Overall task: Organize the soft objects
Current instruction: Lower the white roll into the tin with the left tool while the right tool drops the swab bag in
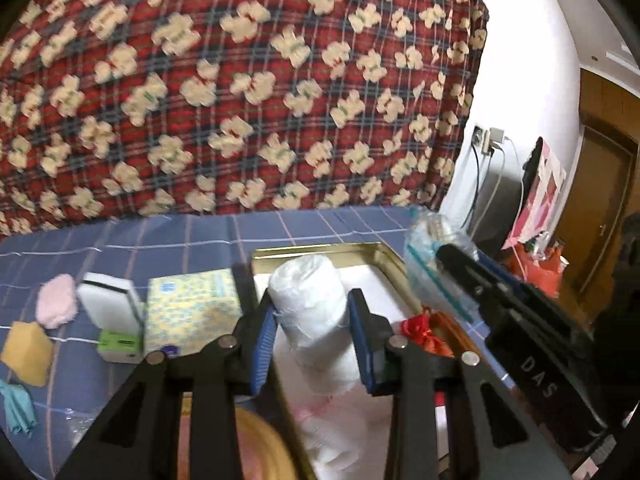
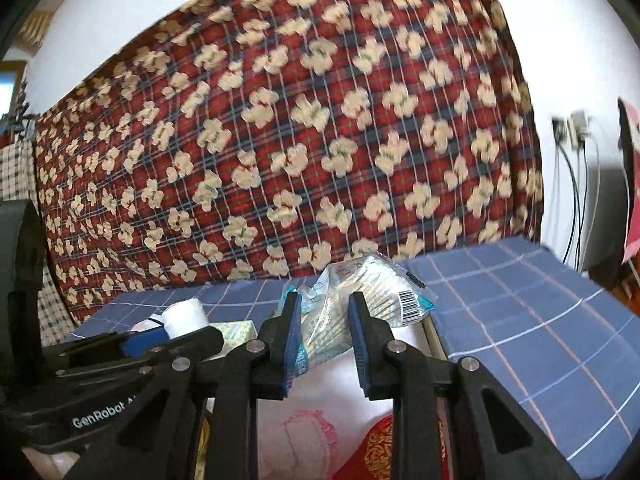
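Below your left gripper (image 1: 312, 334), the clamped white roll (image 1: 310, 304) blurs, pointing away; your right gripper (image 2: 325, 336) pinches a crinkled packet (image 2: 360, 296).

I see open blue bedsheet (image 2: 540, 320) at my three o'clock; tissue box (image 1: 192, 308) and sponges crowd nine; patterned quilt (image 1: 240, 100) walls off twelve.

place: home bedroom | cues: bed under blue checked sheet (image 2: 520, 320); bear-print plaid quilt (image 1: 240, 80); wooden door (image 1: 600, 200)
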A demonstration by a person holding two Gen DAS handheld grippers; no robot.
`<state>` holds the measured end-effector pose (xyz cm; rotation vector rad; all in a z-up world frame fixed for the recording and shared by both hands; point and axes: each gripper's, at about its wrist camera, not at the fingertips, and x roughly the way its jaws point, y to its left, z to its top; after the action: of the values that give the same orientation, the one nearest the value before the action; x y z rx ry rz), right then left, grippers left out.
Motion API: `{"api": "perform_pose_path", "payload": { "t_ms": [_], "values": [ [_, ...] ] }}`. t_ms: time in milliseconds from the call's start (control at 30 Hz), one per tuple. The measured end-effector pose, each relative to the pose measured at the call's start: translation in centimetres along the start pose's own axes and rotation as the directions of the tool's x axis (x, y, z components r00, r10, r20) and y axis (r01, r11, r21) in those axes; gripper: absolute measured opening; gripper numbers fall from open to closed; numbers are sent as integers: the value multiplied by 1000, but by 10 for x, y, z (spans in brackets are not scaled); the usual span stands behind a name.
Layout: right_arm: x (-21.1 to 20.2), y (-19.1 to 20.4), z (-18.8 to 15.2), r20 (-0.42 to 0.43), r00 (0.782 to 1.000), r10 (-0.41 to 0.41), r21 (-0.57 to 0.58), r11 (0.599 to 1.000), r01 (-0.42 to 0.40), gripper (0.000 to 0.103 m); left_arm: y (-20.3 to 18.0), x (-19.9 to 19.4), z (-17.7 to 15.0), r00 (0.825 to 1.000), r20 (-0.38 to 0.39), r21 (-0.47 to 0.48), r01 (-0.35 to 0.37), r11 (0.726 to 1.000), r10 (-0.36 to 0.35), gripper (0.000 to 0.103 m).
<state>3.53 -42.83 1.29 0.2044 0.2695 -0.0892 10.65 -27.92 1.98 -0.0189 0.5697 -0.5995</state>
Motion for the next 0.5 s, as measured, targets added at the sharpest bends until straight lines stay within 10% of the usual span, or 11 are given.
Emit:
{"api": "perform_pose_path", "payload": {
  "t_ms": [500],
  "values": [
    [20, -29, -8, -112, 993, -33, 16, 999, 35, 29, -11, 40, 6, 995, -97, -15, 20, 1000, -21, 44]
  ]
}}
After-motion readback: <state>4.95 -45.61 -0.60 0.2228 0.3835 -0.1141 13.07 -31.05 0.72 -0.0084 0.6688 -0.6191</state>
